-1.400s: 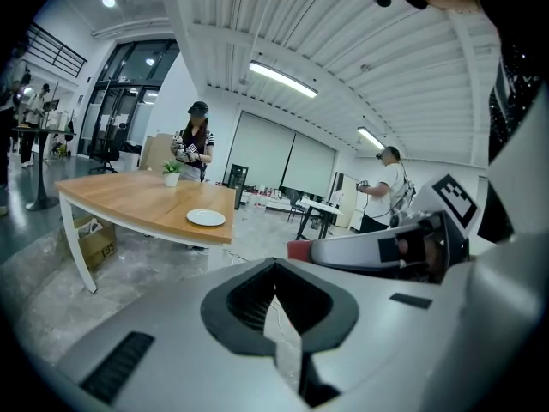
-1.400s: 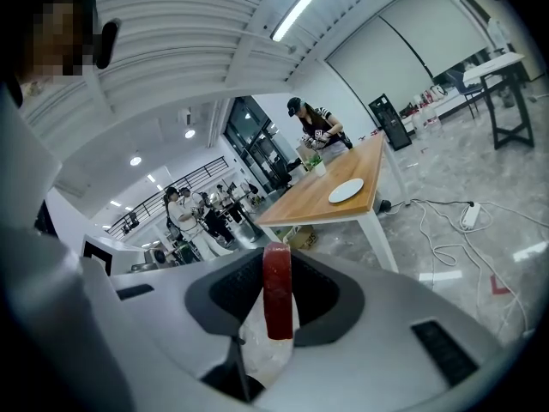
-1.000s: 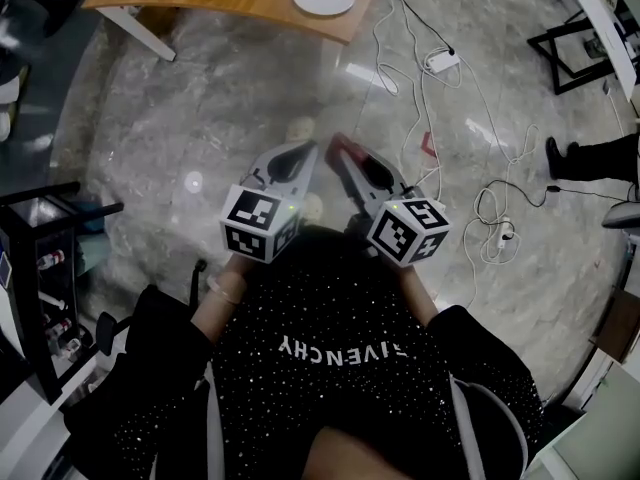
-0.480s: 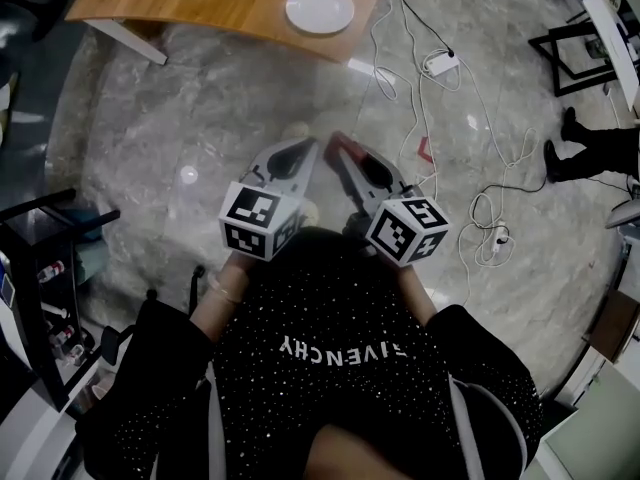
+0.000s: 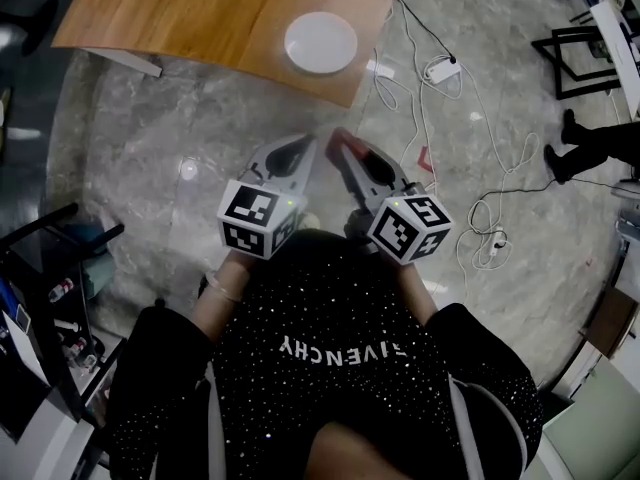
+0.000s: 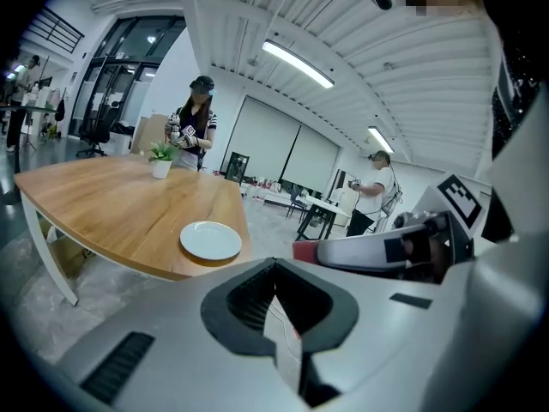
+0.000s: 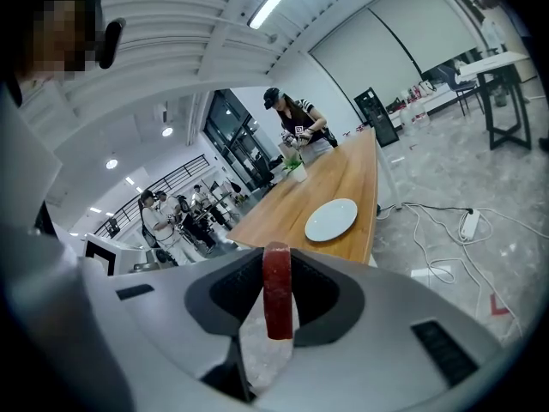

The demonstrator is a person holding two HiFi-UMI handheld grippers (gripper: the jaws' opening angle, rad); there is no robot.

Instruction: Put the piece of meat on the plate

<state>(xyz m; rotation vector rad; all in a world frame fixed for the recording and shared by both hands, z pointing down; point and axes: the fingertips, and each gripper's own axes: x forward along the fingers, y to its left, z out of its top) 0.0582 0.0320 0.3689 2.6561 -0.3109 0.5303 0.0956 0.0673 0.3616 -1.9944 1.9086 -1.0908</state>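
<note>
here the right gripper clamps the red piece of meat upright between its jaws. the left gripper is closed and empty. the white plate sits near the wooden table edge, well apart from the meat.

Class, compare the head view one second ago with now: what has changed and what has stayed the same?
The table and white plate have slid down the head view: the person has walked closer. Nothing was taken or released. The right claw stays shut on the piece of meat; the left claw stays shut and empty.
</note>
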